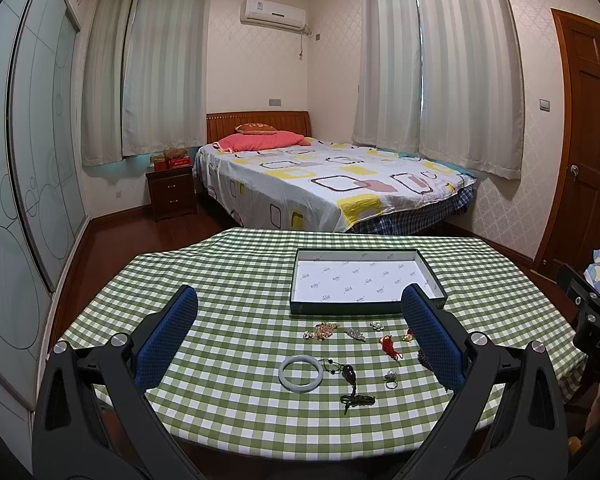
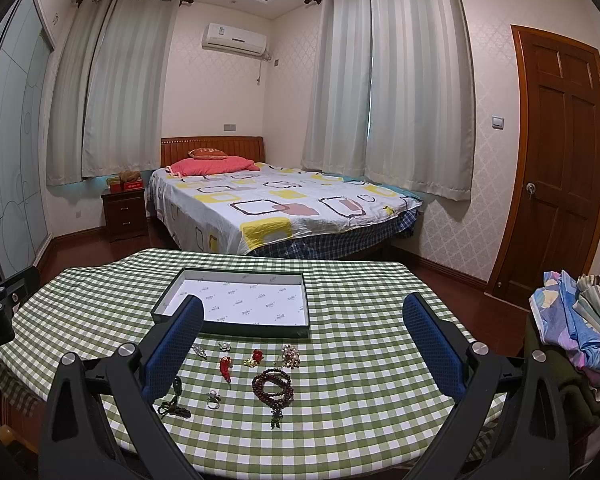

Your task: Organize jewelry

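A dark shallow box with a white lining (image 1: pixel 364 276) (image 2: pixel 244 300) lies empty on the green checked table. In front of it lie several jewelry pieces: a pale bangle (image 1: pixel 301 373), a dark pendant on a cord (image 1: pixel 350 376), a silver ring (image 1: pixel 391 380) (image 2: pixel 213 399), a red charm (image 1: pixel 388 345) (image 2: pixel 225 367), a brown bead bracelet (image 2: pixel 273 386), a gold and pearl cluster (image 1: pixel 323 330) and a pale bead piece (image 2: pixel 290 355). My left gripper (image 1: pixel 300 332) is open and empty above the pieces. My right gripper (image 2: pixel 304 340) is open and empty above them too.
The table (image 1: pixel 228 280) is round-edged with a checked cloth. A bed (image 1: pixel 332 180) stands behind it. A pile of folded cloth (image 2: pixel 580 320) sits to the right. A wooden door (image 2: pixel 560 160) is at the right, a wardrobe (image 1: pixel 28 160) at the left.
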A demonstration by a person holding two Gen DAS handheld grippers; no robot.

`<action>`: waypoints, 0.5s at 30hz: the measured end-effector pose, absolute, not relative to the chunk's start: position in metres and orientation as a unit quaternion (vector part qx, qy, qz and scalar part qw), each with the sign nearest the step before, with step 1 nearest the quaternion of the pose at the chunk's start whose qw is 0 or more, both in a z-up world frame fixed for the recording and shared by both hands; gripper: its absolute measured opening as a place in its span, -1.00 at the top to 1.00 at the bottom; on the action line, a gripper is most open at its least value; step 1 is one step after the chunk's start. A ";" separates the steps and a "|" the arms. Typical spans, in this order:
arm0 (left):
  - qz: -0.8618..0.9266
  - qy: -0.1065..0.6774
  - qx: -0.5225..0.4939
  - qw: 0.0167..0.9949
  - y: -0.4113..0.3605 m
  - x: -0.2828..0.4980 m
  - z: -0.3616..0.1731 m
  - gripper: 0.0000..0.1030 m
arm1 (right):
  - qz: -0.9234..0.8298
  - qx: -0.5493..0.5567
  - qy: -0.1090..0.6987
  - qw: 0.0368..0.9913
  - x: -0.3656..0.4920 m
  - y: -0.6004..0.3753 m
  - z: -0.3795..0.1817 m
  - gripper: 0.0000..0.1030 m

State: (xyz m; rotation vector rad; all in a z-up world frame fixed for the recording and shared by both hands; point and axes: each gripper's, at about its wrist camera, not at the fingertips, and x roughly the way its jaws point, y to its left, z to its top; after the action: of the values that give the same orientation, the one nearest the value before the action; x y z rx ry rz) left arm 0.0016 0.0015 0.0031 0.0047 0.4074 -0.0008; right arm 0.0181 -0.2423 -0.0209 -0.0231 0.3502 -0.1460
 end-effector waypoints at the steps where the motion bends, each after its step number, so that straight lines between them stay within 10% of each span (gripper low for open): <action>1: 0.000 0.202 0.002 0.979 0.001 0.001 0.003 -0.92 | -0.072 -0.011 0.174 0.982 0.018 -0.242 -0.021 -0.89; 15: 0.000 0.203 0.001 0.979 0.003 0.003 0.000 -0.93 | -0.072 -0.012 0.174 0.982 0.021 -0.240 -0.024 -0.89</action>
State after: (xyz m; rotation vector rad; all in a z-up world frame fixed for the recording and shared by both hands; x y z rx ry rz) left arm 0.0028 0.0032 0.0002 0.0019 0.4089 0.0003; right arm 0.0206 -0.2398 -0.0243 -0.0239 0.3493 -0.1456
